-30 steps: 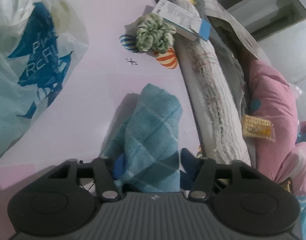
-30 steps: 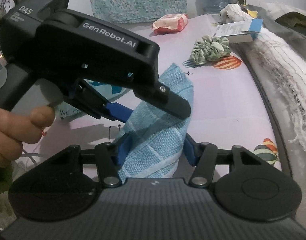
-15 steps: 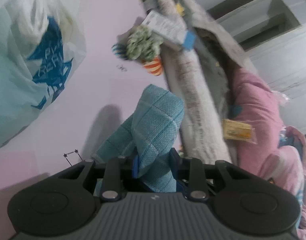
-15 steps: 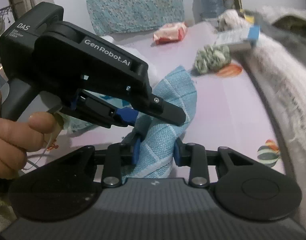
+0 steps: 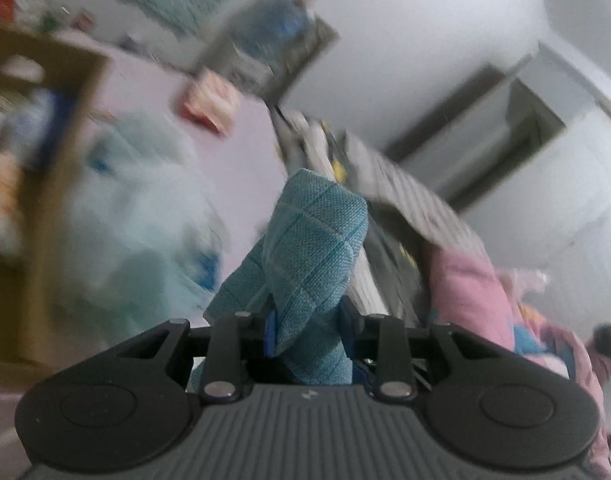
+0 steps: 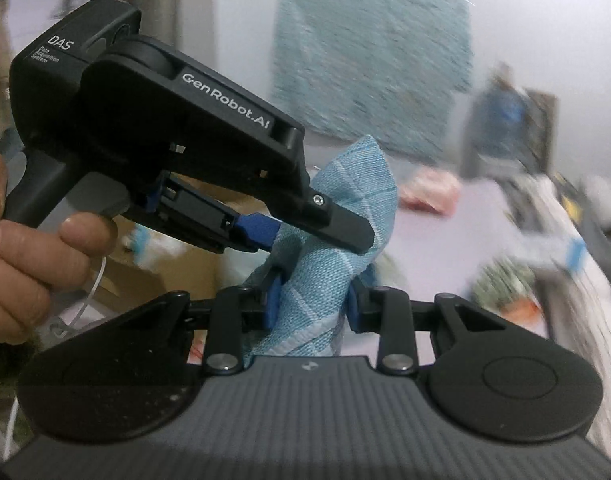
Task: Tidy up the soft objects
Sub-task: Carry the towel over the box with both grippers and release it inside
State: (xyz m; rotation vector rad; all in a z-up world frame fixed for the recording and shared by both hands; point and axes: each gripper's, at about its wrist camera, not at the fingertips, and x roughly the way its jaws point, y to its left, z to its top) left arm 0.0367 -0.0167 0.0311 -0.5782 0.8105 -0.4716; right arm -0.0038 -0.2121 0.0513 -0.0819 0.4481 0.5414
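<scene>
Both tongs are clamped on the same blue checked cloth. In the left wrist view, the left tongs (image 5: 305, 330) stand narrow with the blue cloth (image 5: 313, 248) bunched between their blue pads (image 5: 270, 334); the fabric rises forward and up from the pinch in a folded hump, and a flap droops to the left side, just ahead of the left finger. In the right wrist view, the right tongs (image 6: 315, 298) are likewise narrow and pressed on the cloth, which stands up between the fingers to a point just beyond them. The left tongs also show there, held by a hand (image 6: 29, 248) and reaching in from the left, their tips biting the same cloth just ahead of and above the right pair's pinch.

The relation that matters: the 2 grips sit close together on 1 bundle, the left pair crossing in front of the right pair at an angle, so the cloth's long axis runs roughly forward and up from the right tongs, with loose fabric trailing beneath both. Neither hand is nearer in any useful sense; both already hold it. The cloth looks lifted clear of the pink tabletop (image 6: 437, 248), though the hanging end is hidden behind the tongs' bodies, so I cannot tell whether it touches.

My judgement is that the next move calls for drawing the 2 grips apart to spread the cloth, or carrying it together toward the brown box (image 5: 65, 128) off to the left. The background is blurred.
</scene>
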